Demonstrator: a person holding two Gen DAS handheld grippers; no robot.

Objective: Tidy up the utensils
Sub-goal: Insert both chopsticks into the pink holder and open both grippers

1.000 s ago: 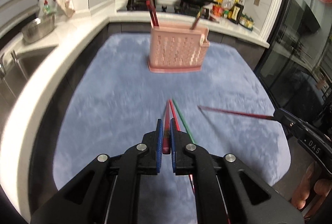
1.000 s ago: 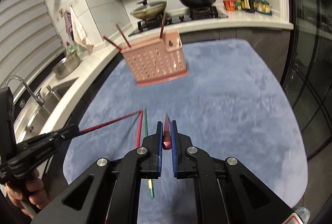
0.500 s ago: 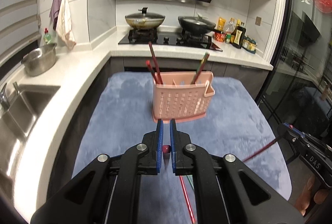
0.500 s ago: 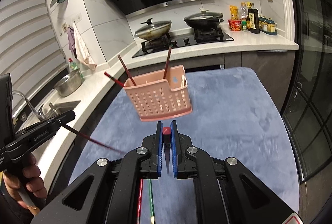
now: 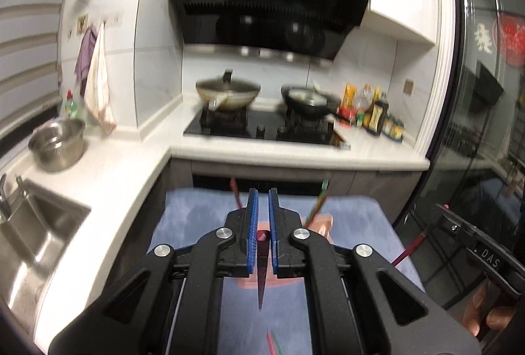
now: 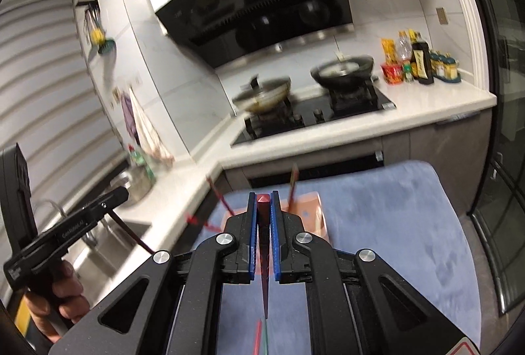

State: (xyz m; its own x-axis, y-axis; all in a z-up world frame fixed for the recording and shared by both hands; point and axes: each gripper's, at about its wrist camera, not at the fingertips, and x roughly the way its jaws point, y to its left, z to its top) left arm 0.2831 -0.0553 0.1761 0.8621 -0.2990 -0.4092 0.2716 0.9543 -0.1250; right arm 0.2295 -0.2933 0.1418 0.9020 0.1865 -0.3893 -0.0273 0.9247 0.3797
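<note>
While we clamp a red chopstick in each hand-held gripper, the pink utensil basket stands at the blue-covered surface's far edge, below the stove counter.

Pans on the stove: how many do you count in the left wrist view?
2: a lidded silver wok on the left of the stove, a black pan on its right.
</note>
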